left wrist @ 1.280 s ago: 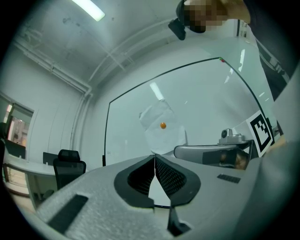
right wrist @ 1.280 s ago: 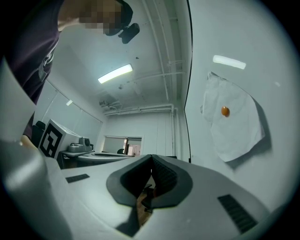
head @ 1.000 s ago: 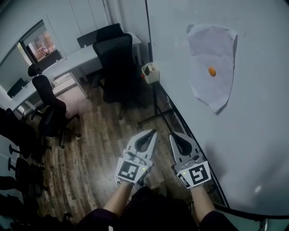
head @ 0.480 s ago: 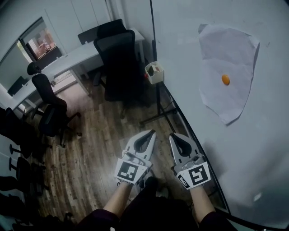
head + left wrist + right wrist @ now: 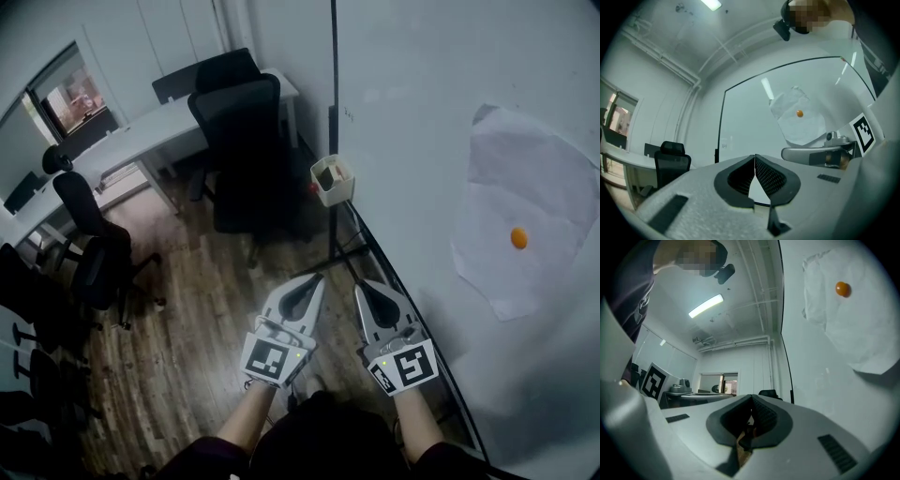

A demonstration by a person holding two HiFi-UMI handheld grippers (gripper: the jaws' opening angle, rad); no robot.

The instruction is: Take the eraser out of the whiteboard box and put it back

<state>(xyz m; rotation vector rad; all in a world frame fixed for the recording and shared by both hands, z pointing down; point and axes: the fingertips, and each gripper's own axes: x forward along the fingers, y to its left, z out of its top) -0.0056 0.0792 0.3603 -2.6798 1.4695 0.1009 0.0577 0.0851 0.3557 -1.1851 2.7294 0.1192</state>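
A small white whiteboard box (image 5: 333, 180) hangs at the left edge of the whiteboard (image 5: 422, 122), with something dark inside that I cannot make out as the eraser. Both grippers are held side by side low in the head view, well short of the box. My left gripper (image 5: 319, 277) is shut with nothing between its jaws; its own view shows the tips (image 5: 754, 157) meeting. Beside it, my right gripper (image 5: 359, 284) is shut and empty too (image 5: 751, 399). The box does not show in either gripper view.
A sheet of paper (image 5: 530, 216) is pinned to the whiteboard by an orange magnet (image 5: 518, 238). A black office chair (image 5: 242, 141) and a white desk (image 5: 141, 131) stand just left of the box. More chairs (image 5: 89, 253) line the wooden floor (image 5: 187, 309) at left.
The whole view has advanced along the whiteboard: the box has come nearer and the paper has slid right and down. Both grippers kept their shut, side-by-side pose.
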